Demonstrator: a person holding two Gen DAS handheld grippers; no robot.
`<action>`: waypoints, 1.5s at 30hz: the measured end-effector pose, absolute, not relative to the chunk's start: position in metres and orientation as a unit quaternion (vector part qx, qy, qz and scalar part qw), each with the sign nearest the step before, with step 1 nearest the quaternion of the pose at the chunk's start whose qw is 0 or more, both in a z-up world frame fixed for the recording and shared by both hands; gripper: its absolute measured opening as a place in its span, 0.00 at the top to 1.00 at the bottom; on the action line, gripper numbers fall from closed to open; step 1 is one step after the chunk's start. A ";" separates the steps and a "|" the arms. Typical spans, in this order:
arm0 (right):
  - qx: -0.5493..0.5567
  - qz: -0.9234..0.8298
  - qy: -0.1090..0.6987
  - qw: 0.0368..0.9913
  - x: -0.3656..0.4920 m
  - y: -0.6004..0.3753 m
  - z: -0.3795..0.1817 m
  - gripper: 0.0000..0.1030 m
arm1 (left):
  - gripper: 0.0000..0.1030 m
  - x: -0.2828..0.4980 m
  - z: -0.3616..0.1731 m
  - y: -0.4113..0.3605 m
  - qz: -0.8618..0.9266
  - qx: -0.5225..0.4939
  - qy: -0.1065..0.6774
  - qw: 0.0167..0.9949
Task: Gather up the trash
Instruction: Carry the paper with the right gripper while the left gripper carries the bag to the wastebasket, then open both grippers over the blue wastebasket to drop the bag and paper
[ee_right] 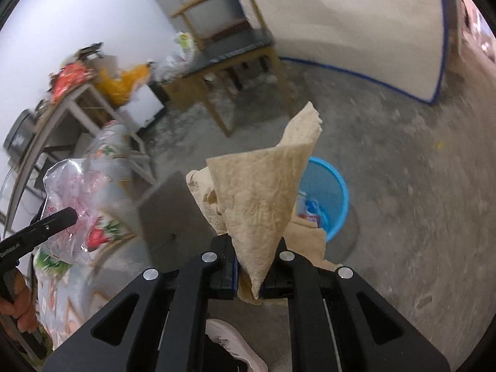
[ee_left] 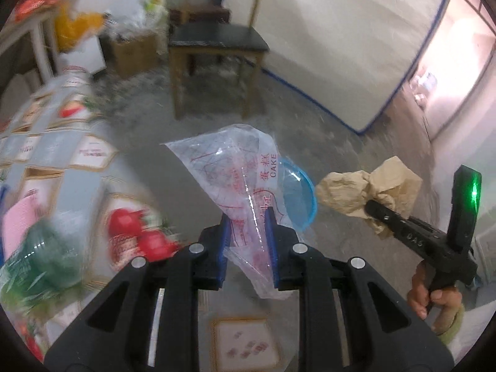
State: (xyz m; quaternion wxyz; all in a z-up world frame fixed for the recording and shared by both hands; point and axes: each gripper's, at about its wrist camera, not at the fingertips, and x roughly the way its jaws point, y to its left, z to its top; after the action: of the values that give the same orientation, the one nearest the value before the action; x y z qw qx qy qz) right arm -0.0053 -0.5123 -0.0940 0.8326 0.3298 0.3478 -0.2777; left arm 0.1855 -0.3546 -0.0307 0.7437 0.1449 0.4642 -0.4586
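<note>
The left gripper (ee_left: 249, 245) has its 2 fingers (ee_left: 225, 241) clamped on a clear plastic bag (ee_left: 235, 170). Beyond the bag sits a blue bin (ee_right: 328, 198) on the floor (ee_right: 403, 186). The right gripper (ee_right: 251, 269) pinches crumpled brown paper (ee_right: 263, 192) between its fingers.

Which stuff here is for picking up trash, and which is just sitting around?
For the job:
- clear printed plastic bag
- crumpled brown paper
- round blue plastic bin

Just lying about:
- wooden chair with black seat
- orange bag
- cardboard box
</note>
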 end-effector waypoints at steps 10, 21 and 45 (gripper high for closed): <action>0.374 -0.309 0.401 0.777 0.007 -0.588 -0.175 0.91 | 0.83 0.188 -0.110 -0.483 -0.468 0.185 0.537 0.677; 0.367 -0.331 0.439 0.750 0.036 -0.649 -0.226 0.91 | 0.62 0.208 -0.183 -0.569 -0.453 0.155 0.593 0.648; 0.329 -0.304 0.480 0.754 0.088 -0.666 -0.268 0.36 | 0.34 0.222 -0.069 -0.499 -0.463 0.093 0.496 0.729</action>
State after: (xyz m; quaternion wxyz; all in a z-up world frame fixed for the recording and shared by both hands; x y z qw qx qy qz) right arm 0.0878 -0.6663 -0.2683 0.7542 0.3292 0.4799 -0.3043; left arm 0.2216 -0.4994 -0.0689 0.7288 0.0935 0.4962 -0.4625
